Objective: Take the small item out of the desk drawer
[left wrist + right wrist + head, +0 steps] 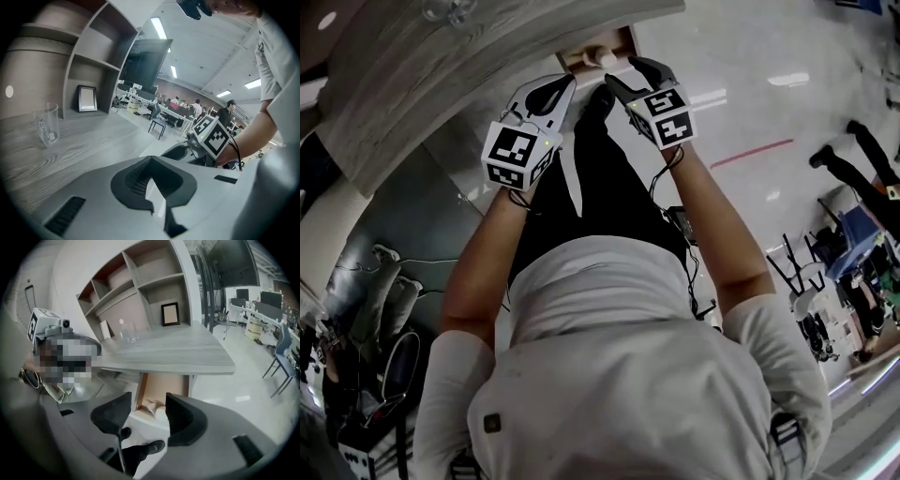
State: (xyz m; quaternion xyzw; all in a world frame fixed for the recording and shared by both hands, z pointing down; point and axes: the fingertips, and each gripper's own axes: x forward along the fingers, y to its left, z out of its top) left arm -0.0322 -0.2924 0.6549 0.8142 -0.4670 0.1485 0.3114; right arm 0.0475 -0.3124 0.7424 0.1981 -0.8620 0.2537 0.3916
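Note:
The desk drawer (165, 389) stands pulled out under the grey wooden desk top (187, 355). Its wooden inside holds a small white round item (161, 412) beside a crumpled pale scrap (149, 406). My right gripper (146, 401) is open just in front of the drawer, and the item shows through the gap between its jaws without touching them. In the head view the drawer (595, 45) and the item (607, 59) lie just beyond the right gripper (623, 71). My left gripper (570, 82) hovers beside it, apparently shut, with nothing visible in it (151, 178).
A drinking glass (129, 332) and a small picture frame (170, 313) stand on the desk, with shelves (140, 282) behind. My own legs and a shoe (154, 446) are below the drawer. Chairs (802, 272) and people are farther off in the room.

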